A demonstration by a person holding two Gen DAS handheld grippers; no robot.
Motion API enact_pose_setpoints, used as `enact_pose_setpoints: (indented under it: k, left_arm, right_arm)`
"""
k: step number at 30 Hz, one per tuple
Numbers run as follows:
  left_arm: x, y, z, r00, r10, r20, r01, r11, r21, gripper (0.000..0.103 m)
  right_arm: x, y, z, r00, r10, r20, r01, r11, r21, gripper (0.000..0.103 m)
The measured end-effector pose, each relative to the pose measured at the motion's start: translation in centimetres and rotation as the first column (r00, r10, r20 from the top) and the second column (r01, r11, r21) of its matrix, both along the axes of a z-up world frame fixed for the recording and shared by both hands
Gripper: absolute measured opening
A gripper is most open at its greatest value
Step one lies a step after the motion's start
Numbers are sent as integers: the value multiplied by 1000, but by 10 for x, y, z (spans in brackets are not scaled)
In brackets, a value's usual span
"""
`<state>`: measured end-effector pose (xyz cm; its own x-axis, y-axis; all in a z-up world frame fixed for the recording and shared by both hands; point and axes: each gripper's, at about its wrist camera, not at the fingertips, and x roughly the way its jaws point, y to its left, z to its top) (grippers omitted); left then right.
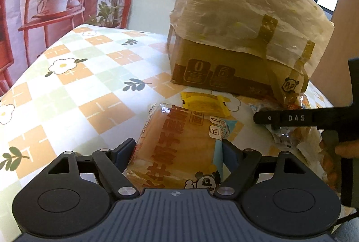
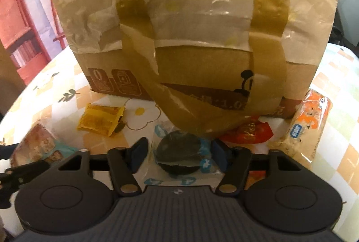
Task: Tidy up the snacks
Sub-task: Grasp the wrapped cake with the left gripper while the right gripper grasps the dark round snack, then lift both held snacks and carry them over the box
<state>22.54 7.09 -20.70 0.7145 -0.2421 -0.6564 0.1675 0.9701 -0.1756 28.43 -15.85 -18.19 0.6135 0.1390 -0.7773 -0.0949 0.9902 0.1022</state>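
Box [image 2: 195,24] front under plastic, tape; print hard to read.

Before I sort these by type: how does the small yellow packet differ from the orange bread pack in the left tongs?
The yellow packet is smaller and flatter; the orange bread pack is bigger and thicker. The yellow packet looks opaque; the bread pack's wrapper is clear, with bread showing through. The yellow packet lies free by the cardboard box; the bread pack sits between the left tongs. Both are sealed snacks.
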Motion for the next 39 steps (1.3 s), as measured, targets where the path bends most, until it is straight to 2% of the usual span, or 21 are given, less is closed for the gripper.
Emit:
enact_pose_setpoints:
  k: [3,10,16,22,26,29,33,39]
  left_arm:
    - [0,0,-2,1000,9,0,-9,1000,-7,83]
    - [-2,-2,-1,1000,14,1,-14,1000,-9,81]
    - [-8,3,4,1000,24,5,-24,1000,-16,80]
    - [-10,4,21,998,27,53,-26,999,-20,79]
    - [-8,1,47,993,20,115,-21,1000,13,79]
    - [-6,-2,77,981,-4,192,3,1000,5,79]
    - [2,-11,120,956,-24,291,25,1000,2,79]
    - [31,-38,169,924,-53,380,61,998,-10,79]
  right_arm:
    - [-7,6,-2,1000,-15,23,15,1000,-27,59]
    - [-38,21,1,997,29,69,-28,1000,-5,53]
    - [-55,18,4,994,11,105,-17,998,63,52]
    - [-60,18,22,985,22,170,-37,996,84,51]
    - [-62,16,43,971,24,236,-50,993,107,51]
    - [-62,14,63,956,22,293,-59,991,118,51]
    - [-59,8,95,923,19,385,-81,986,145,51]
    - [-45,-4,141,869,6,496,-101,981,166,51]
